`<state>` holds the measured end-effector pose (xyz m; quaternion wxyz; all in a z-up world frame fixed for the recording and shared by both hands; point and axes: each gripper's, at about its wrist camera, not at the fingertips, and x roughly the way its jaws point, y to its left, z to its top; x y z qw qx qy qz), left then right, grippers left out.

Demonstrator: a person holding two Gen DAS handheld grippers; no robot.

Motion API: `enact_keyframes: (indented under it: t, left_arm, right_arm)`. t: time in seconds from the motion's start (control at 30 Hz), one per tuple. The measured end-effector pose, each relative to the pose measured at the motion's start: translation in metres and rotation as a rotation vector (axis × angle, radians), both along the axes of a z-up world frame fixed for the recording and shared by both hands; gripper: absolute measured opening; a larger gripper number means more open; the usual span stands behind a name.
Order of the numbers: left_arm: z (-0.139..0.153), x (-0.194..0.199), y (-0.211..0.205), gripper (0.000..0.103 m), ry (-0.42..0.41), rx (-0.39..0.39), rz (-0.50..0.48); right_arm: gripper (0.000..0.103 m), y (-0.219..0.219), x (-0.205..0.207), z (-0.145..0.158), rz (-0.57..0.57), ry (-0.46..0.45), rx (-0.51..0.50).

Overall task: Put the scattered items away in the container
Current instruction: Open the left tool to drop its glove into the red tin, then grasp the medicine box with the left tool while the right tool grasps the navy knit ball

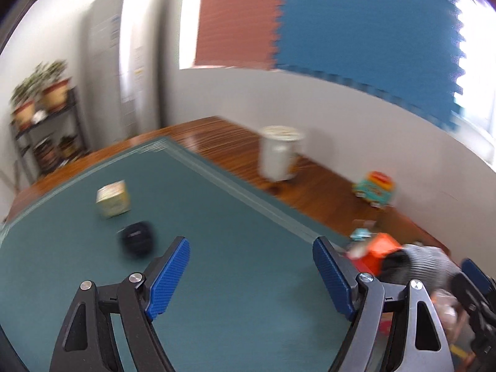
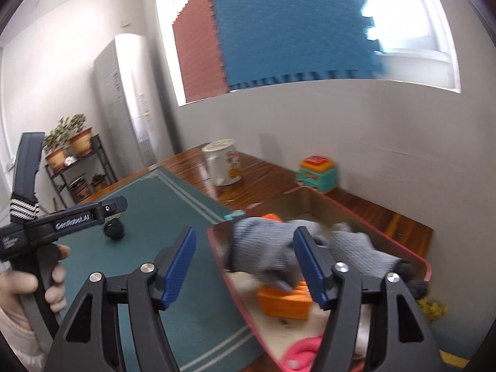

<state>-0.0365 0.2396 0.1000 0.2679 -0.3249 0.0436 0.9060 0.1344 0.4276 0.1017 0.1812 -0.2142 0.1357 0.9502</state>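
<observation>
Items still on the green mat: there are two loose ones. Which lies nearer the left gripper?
The dark round item, just beyond the left gripper. The pale yellowish box sits farther back on the green mat.

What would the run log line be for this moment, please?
left gripper: open, empty | right gripper: open, above container | grey glove: in container | on mat: small box, dark round item

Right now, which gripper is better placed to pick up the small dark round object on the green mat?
Left. The left gripper is open above the green mat, with the dark round object just ahead; the right gripper hangs at the pink-rimmed container.
</observation>
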Motion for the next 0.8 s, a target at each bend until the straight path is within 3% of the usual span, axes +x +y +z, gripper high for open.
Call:
enact_keyframes:
  t: [0.27, 0.43, 0.57, 0.8]
  left_arm:
    - [-0.01, -0.06, -0.094, 0.083, -0.027, 0.008, 0.237]
    - [-0.024, -0.106, -0.133, 0.083, -0.038, -0.013, 0.374]
    - [-0.039, -0.135, -0.136, 0.083, -0.053, -0.051, 0.413]
    - [-0.061, -0.178, -0.104, 0.083, -0.07, -0.114, 0.394]
  right_arm:
    - [0.071, -0.037, -0.059, -0.008, 0.148, -0.056, 0.007]
    - [0.071, -0.061, -0.092, -0.018, 0.231, -0.089, 0.014]
    - [0.071, -0.074, -0.112, -0.032, 0.284, -0.123, 0.01]
    - [0.071, -0.075, -0.137, -0.06, 0.329, -0.168, -0.033]
